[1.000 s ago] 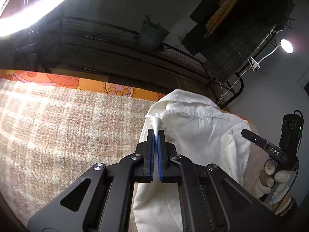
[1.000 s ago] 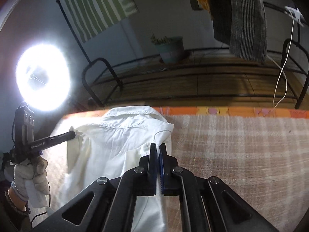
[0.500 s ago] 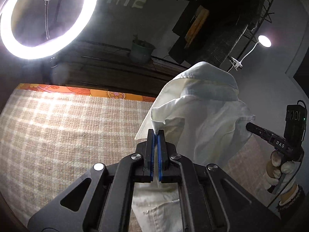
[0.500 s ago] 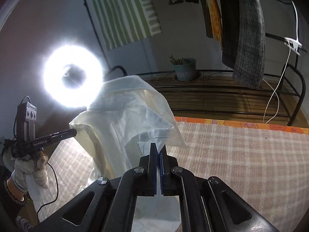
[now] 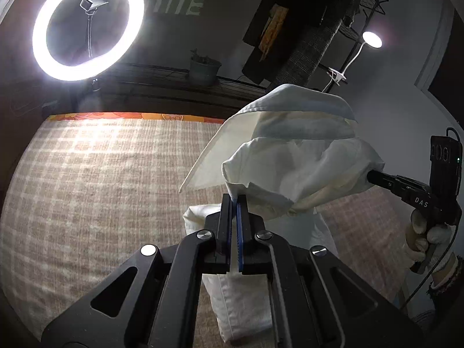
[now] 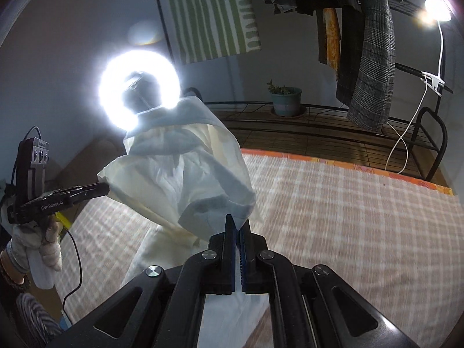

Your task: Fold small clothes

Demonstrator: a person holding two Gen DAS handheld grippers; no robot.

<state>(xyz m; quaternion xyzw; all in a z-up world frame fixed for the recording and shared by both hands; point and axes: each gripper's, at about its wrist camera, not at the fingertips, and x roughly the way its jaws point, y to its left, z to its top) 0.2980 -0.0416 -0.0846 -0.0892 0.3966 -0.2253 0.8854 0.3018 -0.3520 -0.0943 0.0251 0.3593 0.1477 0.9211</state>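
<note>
A small white collared shirt [image 5: 290, 156] hangs in the air between my two grippers, its upper part lifted and folding over toward me. My left gripper [image 5: 234, 200] is shut on one side edge of the shirt. My right gripper [image 6: 237, 223] is shut on the opposite edge; it also shows at the right of the left wrist view [image 5: 374, 177]. The shirt [image 6: 179, 174] billows up in the right wrist view, its collar in front of the ring light. Its lower part [image 5: 240, 295] still trails down onto the plaid blanket [image 5: 101, 179].
The plaid blanket [image 6: 348, 226] covers the work surface, with an orange patterned edge [image 5: 130, 116] at the back. Behind stand a ring light [image 5: 87, 26], a metal rack [image 6: 362, 121] with a potted plant [image 6: 285, 100] and hanging clothes [image 6: 368, 58], and a clip lamp [image 5: 371, 39].
Both grippers have lifted the shirt off the blanket. Its upper part went from lying flat to raised high and curling over, and both views have tilted upward.
</note>
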